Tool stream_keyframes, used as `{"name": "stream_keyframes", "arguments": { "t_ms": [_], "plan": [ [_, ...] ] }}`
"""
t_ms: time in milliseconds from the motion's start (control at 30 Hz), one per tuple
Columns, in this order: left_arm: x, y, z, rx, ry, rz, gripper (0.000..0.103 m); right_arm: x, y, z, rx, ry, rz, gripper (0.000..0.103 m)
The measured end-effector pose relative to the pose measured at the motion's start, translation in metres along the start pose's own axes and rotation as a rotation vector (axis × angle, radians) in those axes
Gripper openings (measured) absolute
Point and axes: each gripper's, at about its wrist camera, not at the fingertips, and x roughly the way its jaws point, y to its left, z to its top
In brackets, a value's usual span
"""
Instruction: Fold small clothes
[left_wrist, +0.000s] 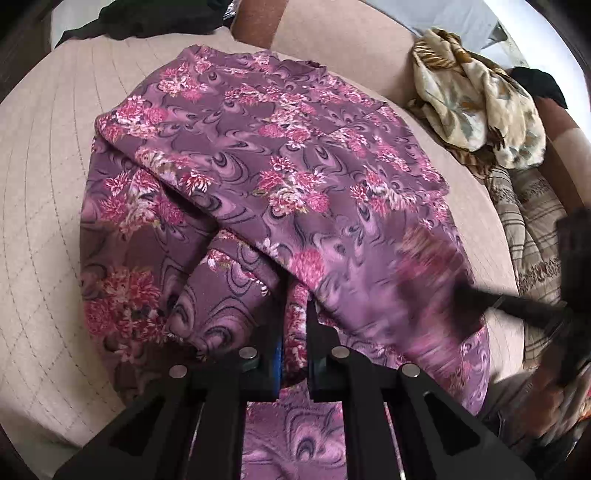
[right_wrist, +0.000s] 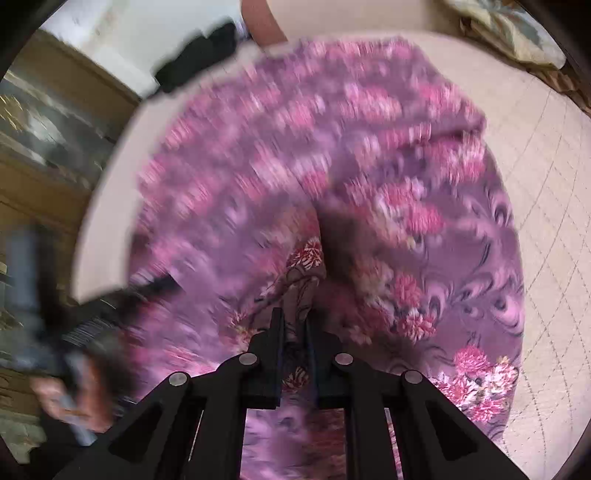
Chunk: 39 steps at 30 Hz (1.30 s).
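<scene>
Grasp step in hand. Garment (left_wrist: 280, 177) lies spread on the bed (left_wrist: 48, 206) — left hand-held gripper (left_wrist: 293, 325) and right hand-held gripper (right_wrist: 295, 332) each pinch its near hem. Next move, likely: lift both corners evenly, carry toward the garment's far edge.

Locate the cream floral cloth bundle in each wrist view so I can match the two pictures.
Left wrist view: the cream floral bundle lies at upper right, beyond the purple floral garment.
Right wrist view: only a blurred edge of it shows at the top right corner.
Shared landmark: the purple floral garment, spread on the quilted beige surface in both views.
</scene>
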Motion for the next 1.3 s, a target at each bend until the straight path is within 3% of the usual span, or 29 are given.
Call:
{"name": "stream_keyframes", "arguments": {
  "t_ms": [100,200,233,300,333,367,467,567,733,800,867,900,933,1067,1167,1300],
  "plan": [
    [0.002,-0.002,-0.001,0.017,0.014,0.011,0.009,-0.04,0.005,0.021,0.057,-0.086,0.136,0.011],
    [0.006,-0.012,-0.005,0.085,0.048,0.033,0.009,-0.069,0.024,0.042,0.071,-0.142,0.212,0.011],
    [0.007,-0.014,-0.005,0.101,0.059,0.034,0.013,-0.072,0.033,0.05,0.068,-0.145,0.223,0.011],
    [0.003,-0.019,-0.009,0.139,0.077,-0.014,0.031,-0.071,0.05,0.062,0.05,-0.134,0.2,0.011],
    [0.002,-0.021,-0.012,0.153,0.092,-0.04,0.046,-0.065,0.055,0.067,0.056,-0.115,0.197,0.011],
    [-0.002,-0.027,-0.017,0.201,0.114,-0.082,0.05,-0.058,0.056,0.067,0.063,-0.094,0.194,0.011],
    [-0.015,-0.041,-0.028,0.315,0.114,-0.069,0.055,-0.05,0.047,0.055,0.096,-0.082,0.154,0.011],
    [-0.02,-0.029,-0.027,0.225,0.13,-0.148,0.055,-0.044,0.015,0.025,0.167,-0.064,0.088,0.012],
    [-0.034,0.01,-0.012,0.011,0.038,-0.1,0.055,-0.002,-0.031,-0.025,0.232,0.036,-0.03,0.016],
    [-0.044,0.027,-0.009,-0.08,-0.019,-0.1,0.055,0.01,-0.042,-0.032,0.256,0.029,-0.023,0.017],
    [-0.059,0.041,-0.011,-0.15,-0.074,-0.041,0.059,0.002,-0.037,-0.03,0.218,-0.017,-0.034,0.032],
    [-0.061,0.044,-0.011,-0.161,-0.081,-0.017,0.06,-0.007,-0.035,-0.028,0.205,-0.057,-0.037,0.061],
    [-0.067,0.044,-0.016,-0.172,-0.089,0.01,0.061,-0.017,-0.033,-0.028,0.194,-0.097,-0.028,0.083],
    [-0.092,0.05,-0.045,-0.229,-0.094,0.087,0.063,-0.046,-0.028,-0.027,0.18,-0.179,-0.011,0.084],
    [-0.104,0.047,-0.048,-0.295,-0.087,0.07,0.063,-0.064,-0.023,-0.025,0.156,-0.222,0.014,0.084],
    [-0.122,0.025,-0.05,-0.26,-0.126,0.106,0.063,-0.084,-0.022,-0.03,0.145,-0.256,0.072,0.084]
  ]
}}
